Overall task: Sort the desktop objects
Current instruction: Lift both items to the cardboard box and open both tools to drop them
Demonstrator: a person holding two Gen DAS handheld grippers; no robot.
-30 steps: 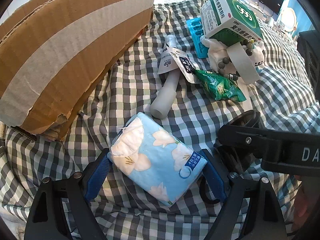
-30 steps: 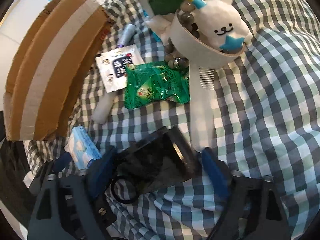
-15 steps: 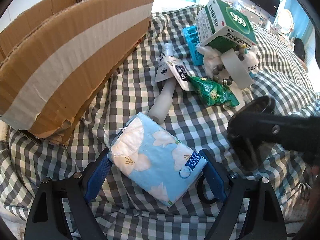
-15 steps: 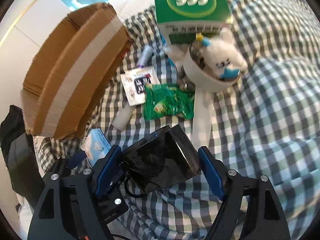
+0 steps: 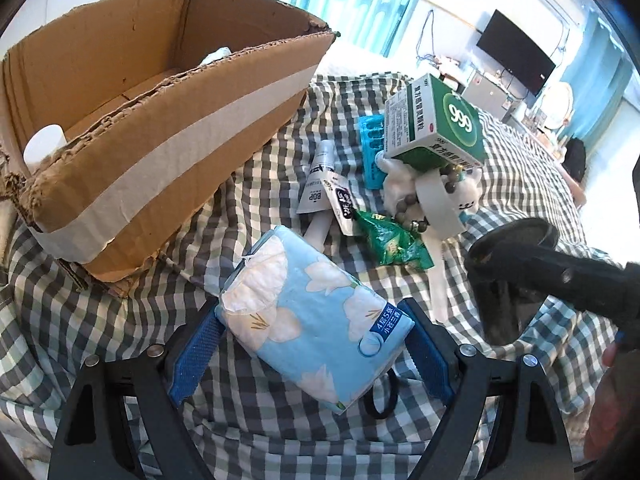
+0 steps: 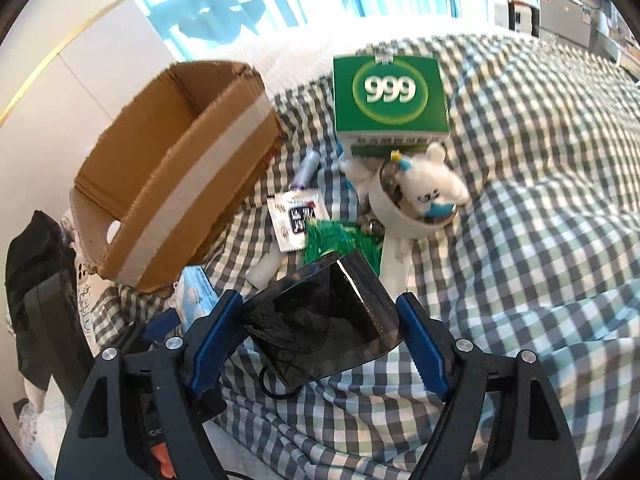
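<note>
The tissue pack (image 5: 312, 316) sat clamped in the left gripper (image 5: 314, 344), the cardboard box (image 5: 160, 128) at ten o'clock. The right gripper (image 6: 320, 336) pinched a dark plastic case (image 6: 324, 320); its slick faces risked slipping loose over the checked cloth (image 6: 540, 240).

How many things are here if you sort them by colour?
Green: 2, the 999 box and snack packet
Blue: 2, the tissue pack and tray
White: 4, the plush, tube, sachet, comb
Black: 1, the pouch
Brown: 2, the carton and beads
Total: 11
</note>
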